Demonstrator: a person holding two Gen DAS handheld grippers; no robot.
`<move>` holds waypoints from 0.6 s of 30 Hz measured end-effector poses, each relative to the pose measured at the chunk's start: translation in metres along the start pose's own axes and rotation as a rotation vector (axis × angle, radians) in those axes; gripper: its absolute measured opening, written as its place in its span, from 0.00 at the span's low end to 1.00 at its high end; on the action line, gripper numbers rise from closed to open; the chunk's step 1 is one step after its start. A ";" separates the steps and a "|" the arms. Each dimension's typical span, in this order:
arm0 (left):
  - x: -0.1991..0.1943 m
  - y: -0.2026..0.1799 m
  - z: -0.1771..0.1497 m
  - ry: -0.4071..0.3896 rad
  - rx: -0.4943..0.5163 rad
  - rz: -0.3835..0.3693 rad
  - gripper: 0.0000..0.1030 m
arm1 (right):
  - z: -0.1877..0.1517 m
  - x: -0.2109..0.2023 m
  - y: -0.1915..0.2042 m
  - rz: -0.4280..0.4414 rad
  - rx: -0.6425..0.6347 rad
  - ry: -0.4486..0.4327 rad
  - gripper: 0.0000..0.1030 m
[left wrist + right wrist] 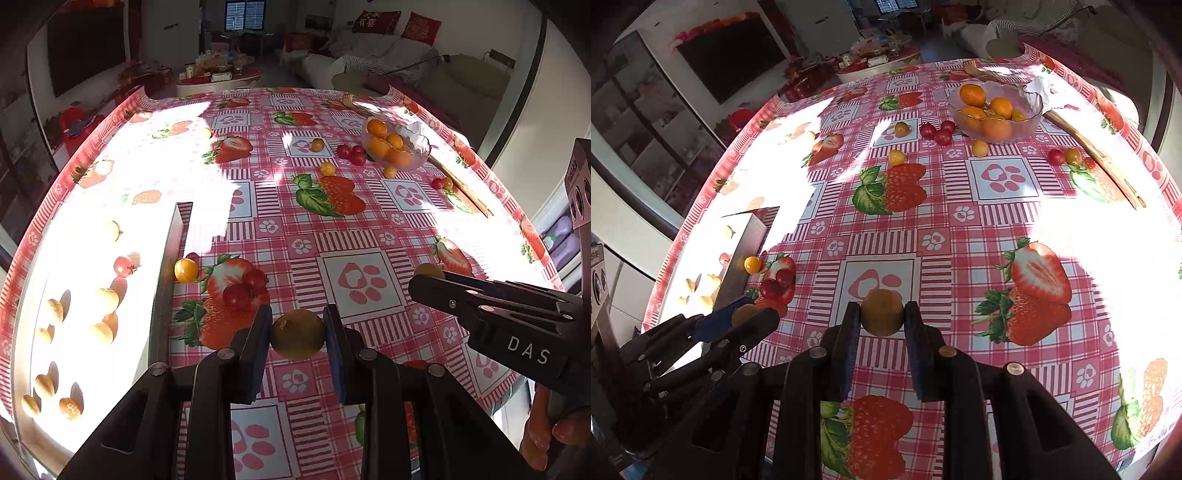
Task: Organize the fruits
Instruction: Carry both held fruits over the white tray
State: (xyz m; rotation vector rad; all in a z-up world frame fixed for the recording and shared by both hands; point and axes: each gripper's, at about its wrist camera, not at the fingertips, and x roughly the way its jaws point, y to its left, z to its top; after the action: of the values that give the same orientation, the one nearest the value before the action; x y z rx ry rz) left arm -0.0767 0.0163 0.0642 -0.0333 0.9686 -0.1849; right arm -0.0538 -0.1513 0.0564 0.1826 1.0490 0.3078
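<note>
My left gripper point(297, 334) is shut on a yellow-brown round fruit point(297, 335) above the table's near part, right of a white tray point(168, 266). My right gripper point(882, 318) is shut on a similar yellow-brown fruit point(882, 312). Each gripper shows in the other's view, the right one point(424, 278) at the right and the left one point(746, 314) at the lower left. The tray holds several pale small fruits point(105, 301) and a red tomato point(123, 266). A glass bowl point(421, 149) of orange fruits point(377, 128) stands at the far right.
Loose red cherry tomatoes point(243, 290) and a yellow one point(185, 270) lie beside the tray. More red tomatoes point(351, 153) and yellow ones point(327, 168) lie near the bowl. A long wooden stick point(461, 184) lies along the right edge. Bright sunlight washes out the left side.
</note>
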 end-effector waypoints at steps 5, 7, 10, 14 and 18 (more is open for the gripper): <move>-0.017 0.028 -0.008 -0.022 -0.035 0.010 0.29 | -0.001 -0.003 0.026 0.017 -0.031 0.008 0.26; -0.024 0.044 -0.012 -0.031 -0.056 0.025 0.29 | 0.000 -0.003 0.039 0.030 -0.044 0.012 0.26; -0.033 0.072 -0.019 -0.039 -0.087 0.061 0.29 | 0.004 0.002 0.061 0.054 -0.067 0.022 0.26; -0.042 0.112 -0.026 -0.044 -0.136 0.124 0.29 | 0.010 0.013 0.095 0.089 -0.111 0.040 0.26; -0.040 0.149 -0.029 -0.025 -0.186 0.184 0.29 | 0.020 0.026 0.129 0.120 -0.157 0.060 0.26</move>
State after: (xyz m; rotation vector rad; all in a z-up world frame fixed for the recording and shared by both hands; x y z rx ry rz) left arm -0.1018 0.1710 0.0638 -0.1161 0.9556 0.0749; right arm -0.0453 -0.0207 0.0826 0.0955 1.0705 0.5056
